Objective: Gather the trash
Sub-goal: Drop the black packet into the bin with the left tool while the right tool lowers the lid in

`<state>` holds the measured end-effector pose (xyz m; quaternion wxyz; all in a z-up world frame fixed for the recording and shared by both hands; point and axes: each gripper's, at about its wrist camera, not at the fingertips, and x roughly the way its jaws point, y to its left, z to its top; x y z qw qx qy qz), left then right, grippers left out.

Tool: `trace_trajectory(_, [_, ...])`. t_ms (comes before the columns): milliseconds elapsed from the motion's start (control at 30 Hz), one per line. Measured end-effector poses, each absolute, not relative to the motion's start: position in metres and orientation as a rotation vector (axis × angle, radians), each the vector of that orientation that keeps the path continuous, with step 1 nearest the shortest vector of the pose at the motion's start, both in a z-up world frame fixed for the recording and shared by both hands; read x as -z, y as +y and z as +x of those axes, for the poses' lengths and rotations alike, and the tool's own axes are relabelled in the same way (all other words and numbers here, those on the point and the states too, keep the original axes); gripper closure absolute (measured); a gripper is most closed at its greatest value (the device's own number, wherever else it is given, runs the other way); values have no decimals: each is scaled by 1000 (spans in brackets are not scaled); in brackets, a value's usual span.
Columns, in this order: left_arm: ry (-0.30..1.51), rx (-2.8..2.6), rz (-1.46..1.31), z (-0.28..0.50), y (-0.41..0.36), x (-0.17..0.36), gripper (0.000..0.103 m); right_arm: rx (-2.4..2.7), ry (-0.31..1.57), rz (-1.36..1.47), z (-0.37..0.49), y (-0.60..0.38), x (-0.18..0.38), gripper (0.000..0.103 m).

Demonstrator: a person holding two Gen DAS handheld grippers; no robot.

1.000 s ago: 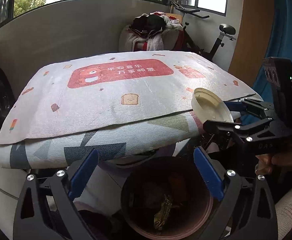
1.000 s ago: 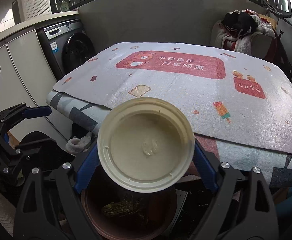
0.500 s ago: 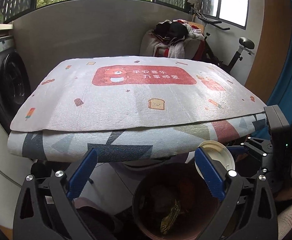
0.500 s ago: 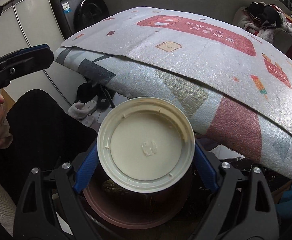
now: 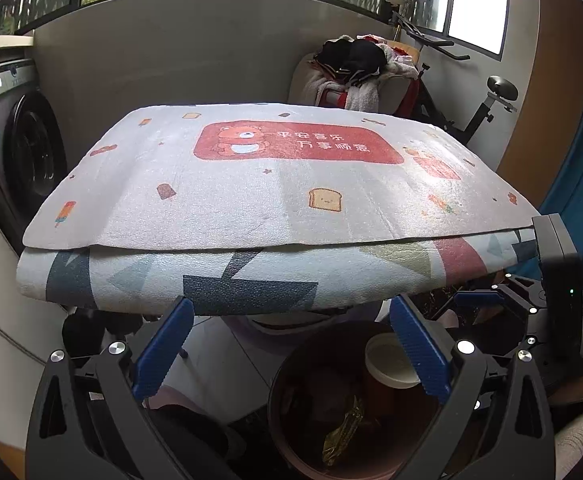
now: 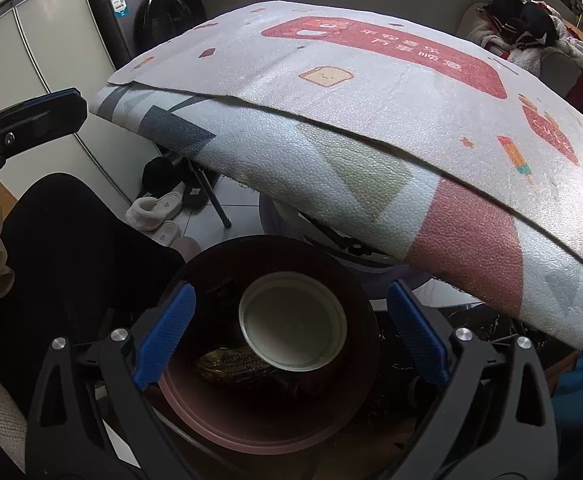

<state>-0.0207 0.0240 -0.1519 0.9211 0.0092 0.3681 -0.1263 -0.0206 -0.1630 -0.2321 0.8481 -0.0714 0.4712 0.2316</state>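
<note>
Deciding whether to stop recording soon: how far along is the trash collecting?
Done: the white lidded cup lies inside the dark bin beside a wrapper. In hand: nothing; the right gripper hovers above the bin, jaws opening with nothing pinched, and the left gripper is open and empty. Left: no trash shows on the mat-covered table.

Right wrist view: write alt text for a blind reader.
A round cream cup lies in a dark bin below the right gripper, whose jaws are opening with nothing pressed between them. A table under a printed mat stands behind.
</note>
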Motion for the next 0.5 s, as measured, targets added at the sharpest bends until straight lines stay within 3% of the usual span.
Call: trace_trajectory(500, [743, 252, 51, -20, 21, 147, 7, -434, 959, -122, -15, -174, 220, 7])
